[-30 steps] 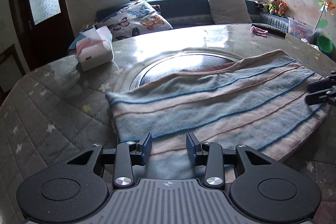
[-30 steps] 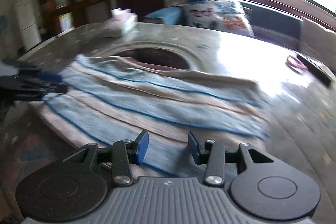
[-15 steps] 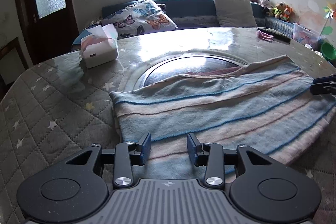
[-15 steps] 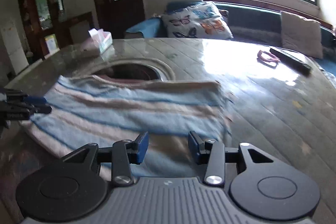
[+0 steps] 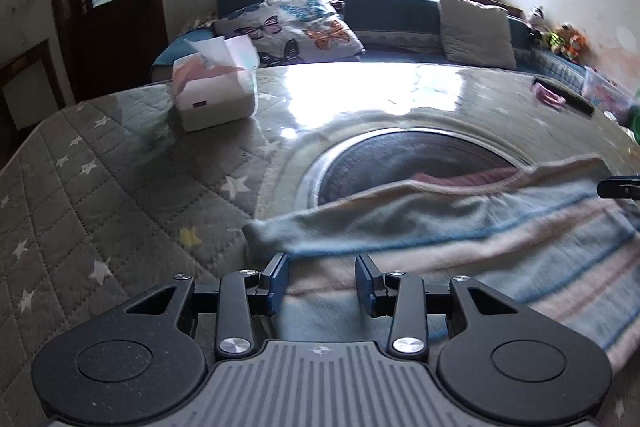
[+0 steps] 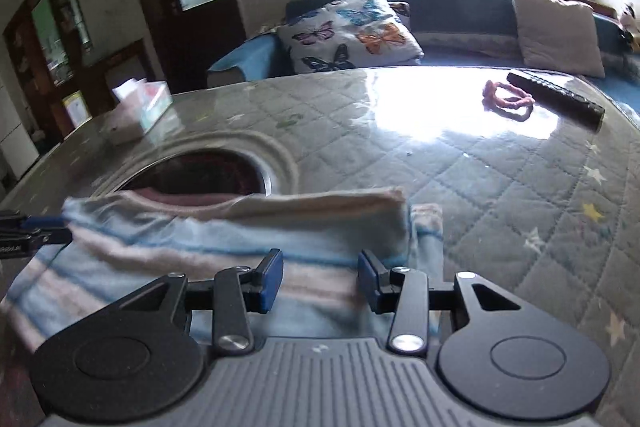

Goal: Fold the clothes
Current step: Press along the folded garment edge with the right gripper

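Observation:
A striped blue, pink and cream cloth [image 5: 500, 239] lies folded on the quilted table, partly over the round glass inset; it also shows in the right wrist view [image 6: 240, 239]. My left gripper [image 5: 322, 281] is open, its jaws over the cloth's near left corner. My right gripper [image 6: 320, 279] is open over the cloth's near right end. Each gripper's tips show at the edge of the other view: the right gripper [image 5: 620, 187] and the left gripper [image 6: 28, 231].
A tissue box [image 5: 214, 95] stands at the table's far left. A pink hair tie [image 6: 508, 99] and a black remote [image 6: 556, 99] lie at the far right. The round glass inset [image 5: 408, 159] sits mid-table. A sofa with cushions [image 5: 304, 27] is behind.
Both grippers have moved forward and lower over the cloth's near edge, so the cloth looks closer. Both stay open.

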Tool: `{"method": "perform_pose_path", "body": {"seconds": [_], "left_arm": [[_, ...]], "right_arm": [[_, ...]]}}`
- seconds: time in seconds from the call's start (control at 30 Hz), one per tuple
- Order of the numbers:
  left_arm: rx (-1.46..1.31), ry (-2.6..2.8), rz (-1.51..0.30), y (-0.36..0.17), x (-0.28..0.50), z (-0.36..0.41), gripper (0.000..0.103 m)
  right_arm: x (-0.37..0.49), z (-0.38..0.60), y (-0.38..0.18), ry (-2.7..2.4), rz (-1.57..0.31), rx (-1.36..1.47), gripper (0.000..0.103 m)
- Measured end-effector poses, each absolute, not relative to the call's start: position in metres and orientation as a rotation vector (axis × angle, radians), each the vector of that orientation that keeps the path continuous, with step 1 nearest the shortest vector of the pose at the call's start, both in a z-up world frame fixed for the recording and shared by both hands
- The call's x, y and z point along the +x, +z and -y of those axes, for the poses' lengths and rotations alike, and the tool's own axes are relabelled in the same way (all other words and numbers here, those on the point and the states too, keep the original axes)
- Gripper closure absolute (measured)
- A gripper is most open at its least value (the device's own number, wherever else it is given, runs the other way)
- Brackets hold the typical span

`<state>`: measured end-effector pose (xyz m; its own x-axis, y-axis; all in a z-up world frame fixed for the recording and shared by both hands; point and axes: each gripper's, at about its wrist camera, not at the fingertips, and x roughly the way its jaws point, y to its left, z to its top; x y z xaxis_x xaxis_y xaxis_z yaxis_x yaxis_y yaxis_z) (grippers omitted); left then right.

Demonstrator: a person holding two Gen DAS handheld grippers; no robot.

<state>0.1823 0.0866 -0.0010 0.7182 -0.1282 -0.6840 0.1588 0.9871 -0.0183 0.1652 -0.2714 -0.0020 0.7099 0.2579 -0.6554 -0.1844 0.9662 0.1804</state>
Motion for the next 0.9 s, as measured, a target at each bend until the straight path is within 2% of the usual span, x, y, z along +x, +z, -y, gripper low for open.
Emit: {"method": "perform_pose_path", "body": {"seconds": [0.47, 0.57, 0.6, 0.7, 0.77, 0.83, 0.9], "left_arm": [[0.038, -0.152, -0.741, -0.001, 0.192, -0.087, 0.061], [0.029, -0.137, -0.729, 0.004, 0.188, -0.089, 0.050], [0.032, -0.122, -0.724, 0.006, 0.187, -0.090, 0.042], [0.025, -0.086, -0.715, 0.012, 0.182, -0.096, 0.034], [0.012, -0.064, -0.709, 0.016, 0.179, -0.102, 0.026], [0.001, -0.040, -0.705, 0.020, 0.175, -0.108, 0.012], [-0.010, -0.021, -0.702, 0.024, 0.171, -0.114, 0.009]], "right_arm": [[0.195, 0.270, -0.009, 0.183, -0.729, 0.062, 0.062], [0.188, 0.263, -0.001, 0.208, -0.729, 0.034, 0.062], [0.184, 0.258, 0.001, 0.224, -0.730, 0.020, 0.062], [0.171, 0.238, 0.009, 0.290, -0.731, -0.034, 0.060], [0.161, 0.220, 0.013, 0.350, -0.729, -0.071, 0.059], [0.150, 0.199, 0.017, 0.418, -0.726, -0.106, 0.058], [0.140, 0.176, 0.020, 0.489, -0.724, -0.141, 0.057]]}}
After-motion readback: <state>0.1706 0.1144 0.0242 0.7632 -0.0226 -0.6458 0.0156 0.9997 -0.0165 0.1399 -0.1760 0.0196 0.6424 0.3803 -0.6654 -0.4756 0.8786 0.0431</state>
